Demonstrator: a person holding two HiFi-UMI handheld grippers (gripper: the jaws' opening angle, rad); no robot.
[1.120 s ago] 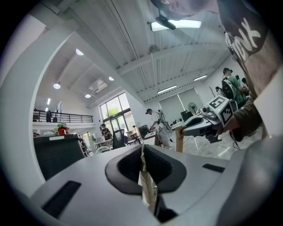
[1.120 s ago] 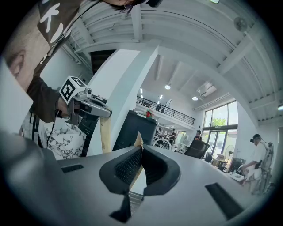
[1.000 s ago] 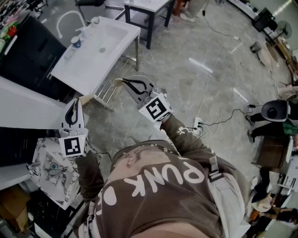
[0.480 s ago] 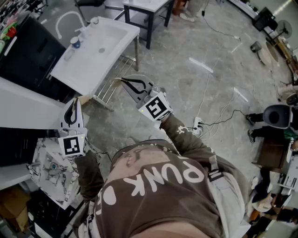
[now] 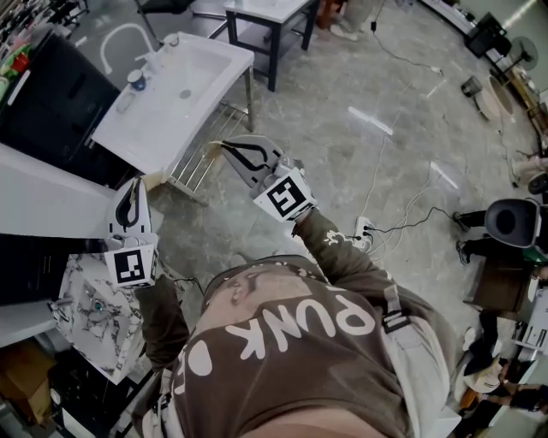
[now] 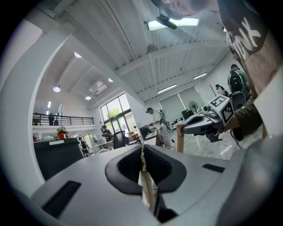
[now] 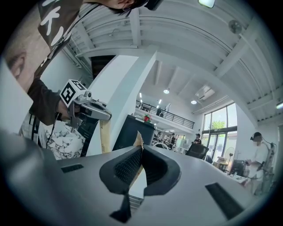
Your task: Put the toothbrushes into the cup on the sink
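The white sink stands at the upper left of the head view, with a small cup on its left rim beside the faucet. My left gripper is shut on a tan toothbrush, a thin strip pinched between the pads. My right gripper is shut on a second tan toothbrush. In each gripper view the other gripper's toothbrush hangs down as a tan stick. Both grippers are held in the air short of the sink's near edge, apart from the cup.
A wire rack sits under the sink. A black cabinet is left of it and a dark table beyond. A marbled box lies at my lower left. Cables and a power strip cross the floor.
Both grippers have crept very slightly toward the sink, their jaws still closed. A person at the right edge has moved downward.
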